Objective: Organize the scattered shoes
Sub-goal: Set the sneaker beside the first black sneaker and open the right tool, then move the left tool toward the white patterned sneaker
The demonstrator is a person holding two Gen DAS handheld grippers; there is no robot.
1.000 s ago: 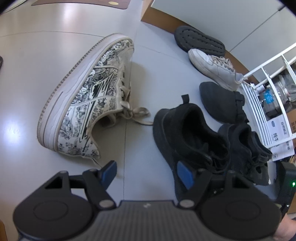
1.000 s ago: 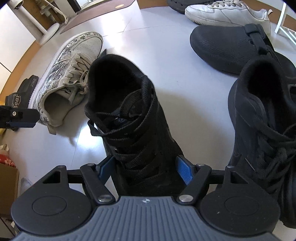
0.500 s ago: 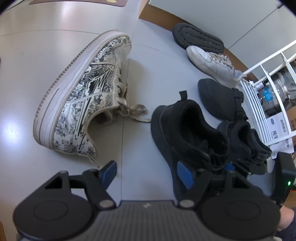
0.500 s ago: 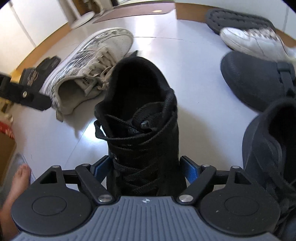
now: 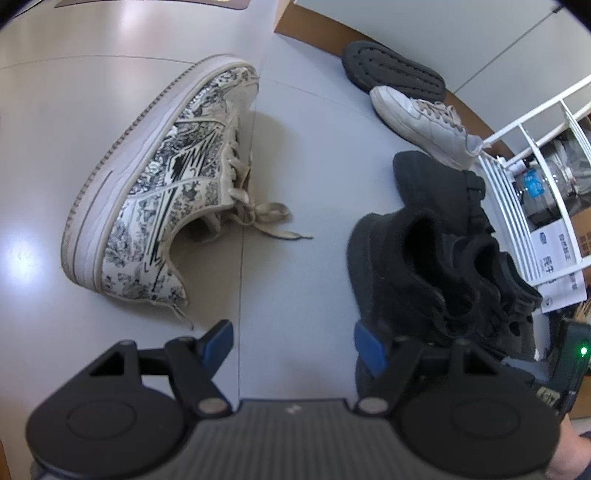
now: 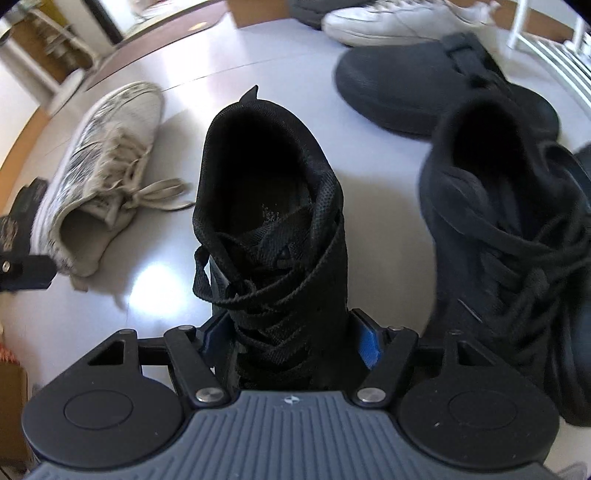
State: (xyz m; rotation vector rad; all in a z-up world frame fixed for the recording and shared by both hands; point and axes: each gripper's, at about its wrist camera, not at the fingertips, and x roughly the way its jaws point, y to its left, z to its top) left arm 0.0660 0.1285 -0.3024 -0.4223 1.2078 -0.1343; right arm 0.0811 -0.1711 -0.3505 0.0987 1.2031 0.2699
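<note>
While laced forefoot sits between right fingers (image 6: 364, 341) | black sneaker (image 6: 273, 206)

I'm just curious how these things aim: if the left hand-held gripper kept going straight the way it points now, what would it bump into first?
Probably bare floor. The left hand-held gripper stands open over the gap between the patterned sneaker and the black sneaker. Nothing lies between its fingers, though depth is hard to judge.

the laced sneaker (image 6: 273, 236) stands on the floor (image 6: 207, 66), heel away from the right-wrist camera. its twin (image 6: 517, 236) stands just right of it. the patterned sneaker (image 6: 99, 184) lies on its side to the left. the clog (image 6: 417, 88) sits beyond on the right, the plain sneaker (image 6: 391, 18) behind that clog.
</note>
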